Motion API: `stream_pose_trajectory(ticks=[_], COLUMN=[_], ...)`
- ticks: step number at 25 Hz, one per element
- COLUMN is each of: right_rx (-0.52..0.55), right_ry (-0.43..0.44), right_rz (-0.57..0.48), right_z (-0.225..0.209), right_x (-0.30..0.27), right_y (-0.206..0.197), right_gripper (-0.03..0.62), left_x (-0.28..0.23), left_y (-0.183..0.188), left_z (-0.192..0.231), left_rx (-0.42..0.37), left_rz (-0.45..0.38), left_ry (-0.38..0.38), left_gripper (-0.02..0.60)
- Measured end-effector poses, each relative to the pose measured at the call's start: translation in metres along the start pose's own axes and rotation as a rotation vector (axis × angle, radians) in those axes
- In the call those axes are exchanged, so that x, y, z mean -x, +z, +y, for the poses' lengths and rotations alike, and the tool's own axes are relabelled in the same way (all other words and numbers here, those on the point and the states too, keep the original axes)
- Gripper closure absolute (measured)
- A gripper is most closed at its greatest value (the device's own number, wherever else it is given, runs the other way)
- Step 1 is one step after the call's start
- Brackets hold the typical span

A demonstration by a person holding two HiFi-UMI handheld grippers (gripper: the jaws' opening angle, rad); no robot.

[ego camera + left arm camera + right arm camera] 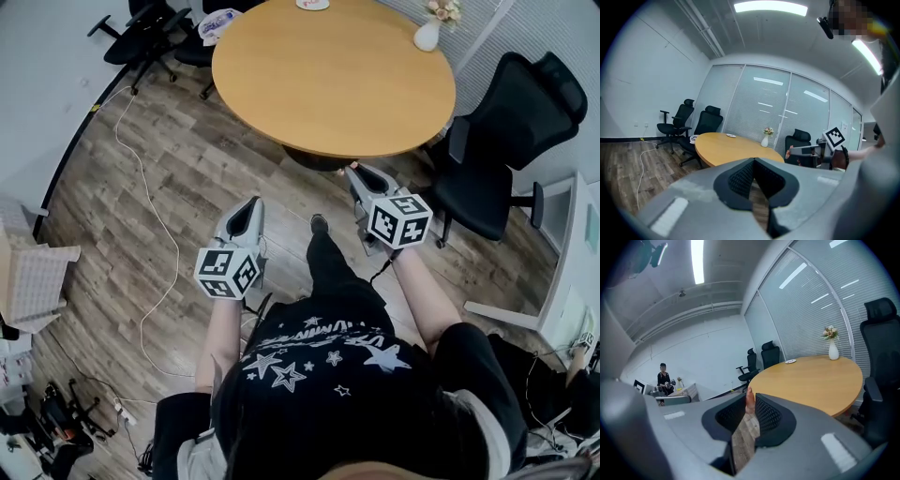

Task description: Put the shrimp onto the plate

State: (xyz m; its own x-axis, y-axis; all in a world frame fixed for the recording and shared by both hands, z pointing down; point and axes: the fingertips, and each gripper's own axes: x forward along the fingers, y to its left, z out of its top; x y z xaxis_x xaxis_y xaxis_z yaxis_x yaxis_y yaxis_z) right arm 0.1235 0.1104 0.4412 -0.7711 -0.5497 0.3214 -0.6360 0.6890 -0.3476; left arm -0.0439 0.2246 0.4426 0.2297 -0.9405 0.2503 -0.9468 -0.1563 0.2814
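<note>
Head view: a person stands short of the round desk (333,75), a claw in each hand, mid-frame.
Left claw (252,203): clenched, nothing in it.
Right claw (355,172): pinching the shrimp (749,401) at its tips.
Plate (312,4): desk's far edge, top of frame.

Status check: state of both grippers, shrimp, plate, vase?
left gripper: shut, empty.
right gripper: shut on the shrimp.
shrimp: pinched at the jaw tips, in the air.
plate: on the table, far side; contents too small to tell.
vase: upright on the table, flowers in it.
</note>
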Motion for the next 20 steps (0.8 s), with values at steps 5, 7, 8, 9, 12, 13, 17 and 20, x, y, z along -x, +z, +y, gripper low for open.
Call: stream_pose_trajectory(ticks=[5, 7, 8, 9, 12, 13, 17, 20], right_rx=[-0.009, -0.013, -0.017, -0.023, -0.042, -0.048, -0.066, -0.077], right_ry=[0.040, 0.052, 0.056, 0.058, 0.058, 0.059, 0.072, 0.087], right_rz=[0.020, 0.024, 0.025, 0.027, 0.029, 0.026, 0.006, -0.001], right_z=[-0.034, -0.052, -0.062, -0.072, -0.106, -0.116, -0.147, -0.162], right_x=[-0.066, -0.091, -0.103, -0.114, -0.145, -0.153, -0.183, -0.197], right_y=[0.023, 0.038, 0.045, 0.053, 0.078, 0.086, 0.118, 0.132], right_gripper=[0.528, 0.528, 0.528, 0.528, 0.528, 0.528, 0.528, 0.528], left_x=[-0.053, -0.081, -0.096, -0.110, -0.153, -0.165, -0.208, -0.230], left_y=[0.018, 0.031, 0.038, 0.045, 0.061, 0.065, 0.084, 0.098], left_z=[0.037, 0.050, 0.055, 0.060, 0.065, 0.066, 0.073, 0.076], left_rx=[0.010, 0.010, 0.008, 0.006, 0.002, -0.001, -0.005, -0.019], left_rz=[0.009, 0.007, 0.006, 0.006, 0.010, 0.012, 0.016, 0.015], left_ry=[0.047, 0.061, 0.066, 0.071, 0.075, 0.074, 0.084, 0.095], left_gripper=[0.580, 0.580, 0.580, 0.580, 0.580, 0.580, 0.580, 0.580])
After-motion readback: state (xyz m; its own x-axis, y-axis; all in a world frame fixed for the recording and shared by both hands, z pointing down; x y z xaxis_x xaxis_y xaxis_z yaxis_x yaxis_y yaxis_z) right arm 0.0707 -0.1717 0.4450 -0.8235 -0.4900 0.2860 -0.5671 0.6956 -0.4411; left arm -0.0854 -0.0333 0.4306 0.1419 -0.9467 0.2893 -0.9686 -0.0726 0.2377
